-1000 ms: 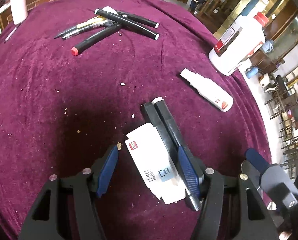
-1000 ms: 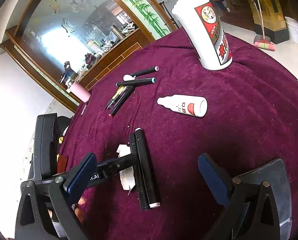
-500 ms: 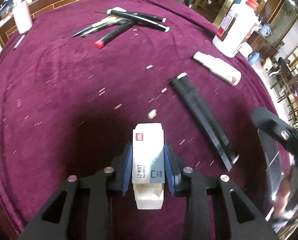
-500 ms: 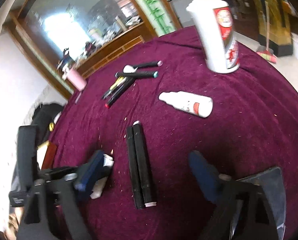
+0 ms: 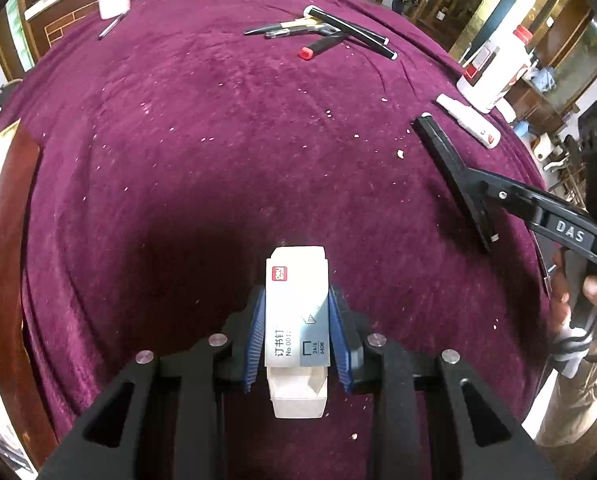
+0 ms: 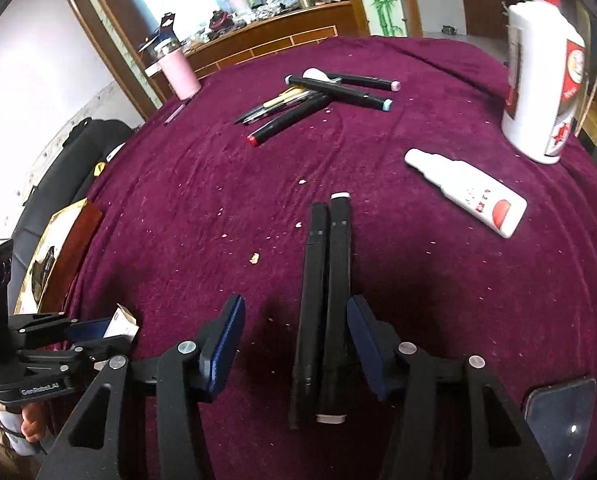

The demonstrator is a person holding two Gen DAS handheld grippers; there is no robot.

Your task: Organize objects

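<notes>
My left gripper [image 5: 297,328] is shut on a white staple box [image 5: 297,304] with a red logo, held just above the purple cloth; it also shows in the right wrist view [image 6: 121,325]. Two black markers [image 6: 326,292] lie side by side between the open blue pads of my right gripper [image 6: 296,344], nearer the right pad. The markers [image 5: 450,172] and the right gripper's arm [image 5: 538,212] show at the right of the left wrist view.
A pile of pens and markers [image 6: 318,96] lies at the far side. A small white bottle [image 6: 466,196] lies on its side near a tall white bottle [image 6: 542,72]. A pink tumbler [image 6: 178,72] stands at the far edge. A gold and red box [image 6: 58,248] lies left.
My left gripper closed on the staple box and carried it left, away from the two markers. My right gripper moved over the markers so they lie between its open pads.
</notes>
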